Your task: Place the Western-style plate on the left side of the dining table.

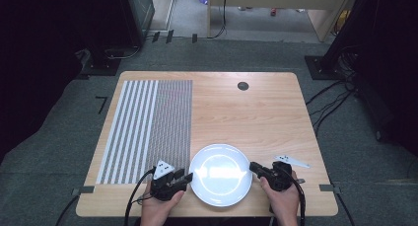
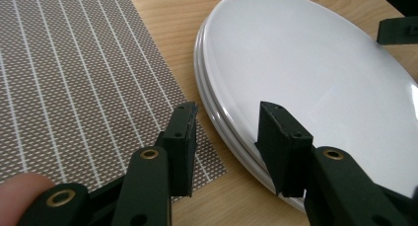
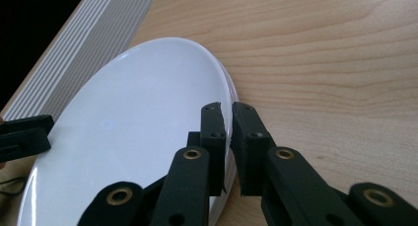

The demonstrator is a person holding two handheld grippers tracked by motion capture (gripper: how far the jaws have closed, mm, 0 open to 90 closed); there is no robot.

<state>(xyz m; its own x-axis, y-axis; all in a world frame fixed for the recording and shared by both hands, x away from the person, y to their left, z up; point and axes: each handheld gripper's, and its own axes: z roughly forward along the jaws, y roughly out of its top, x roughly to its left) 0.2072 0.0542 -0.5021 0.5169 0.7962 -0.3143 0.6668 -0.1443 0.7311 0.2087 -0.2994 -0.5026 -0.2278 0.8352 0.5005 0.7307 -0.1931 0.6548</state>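
The white plate lies flat on the wooden table, near the front edge, just to the right of the striped placemat. In the left gripper view its rim shows a doubled edge, so it may be two plates stacked; the pictures do not settle this.

**Gripper state**
- Left gripper: the jaws stand apart with the plate's left rim between them. One finger sits over the rim; the other sits outside it, above the placemat corner. A clear gap remains, so the pads do not yet press.
- Right gripper: the jaws are closed narrowly on the plate's right rim, with only a thin slot between them where the edge sits.

**Risks from this position**
1. Uneven lift. With only the right side clamped, raising both hands probably tilts the plate and lets the left rim slide free.
2. Shallow bite. The glazed rim is smooth and thin; a grip at the very edge may slip under the plate's weight.
3. Separation. If there are two plates, a jaw may catch only the upper one.
4. Snagging. The left outer finger, closing low, may pinch the placemat corner and drag it along.
5. Edge drop. The plate lies close to the table's front edge; a slip there could send it to the floor.
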